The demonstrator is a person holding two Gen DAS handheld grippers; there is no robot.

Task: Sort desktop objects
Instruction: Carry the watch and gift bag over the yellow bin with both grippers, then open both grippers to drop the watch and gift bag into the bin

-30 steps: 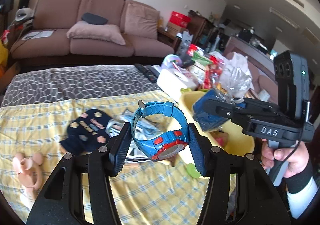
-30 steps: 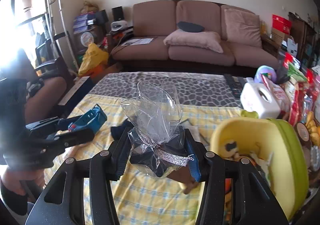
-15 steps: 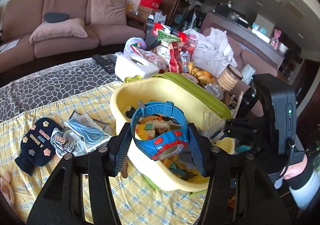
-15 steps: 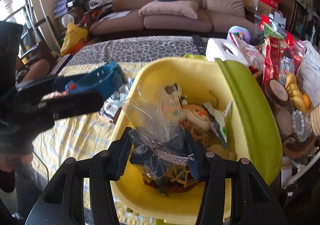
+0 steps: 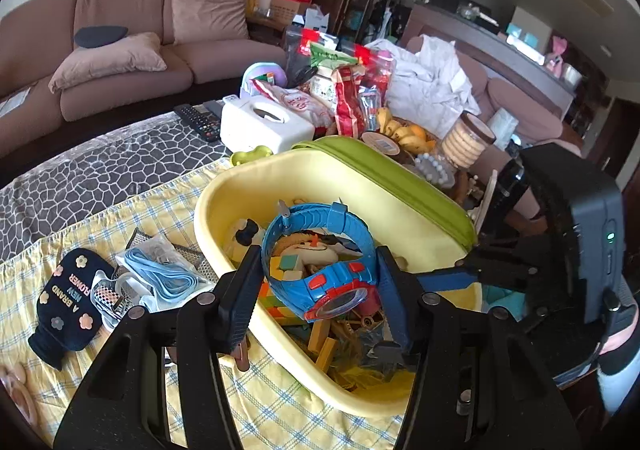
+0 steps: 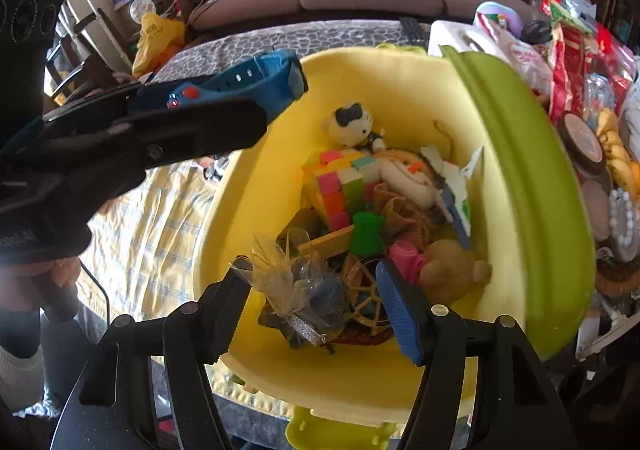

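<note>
Left wrist view has the left tool [image 5: 316,282] clamped on the chunky blue plastic wristwatch with red buttons [image 5: 320,254], hanging right over the open yellow plastic toy bin [image 5: 404,218] so it'll land on the pile when let go. A second ago it was out over the yellow checked cloth on the desk [image 5: 152,218]; half a second ago it had only just reached the bin.

The right tool [image 6: 316,302] is now spread apart. The clear cellophane gift pouch with a silver ribbon [image 6: 298,290] it was pinching sits in the bin among the toys, beside the pastel puzzle cube [image 6: 340,186]. It looks fully released, though it's hard to say if the left pad is touching the wrap.
</note>
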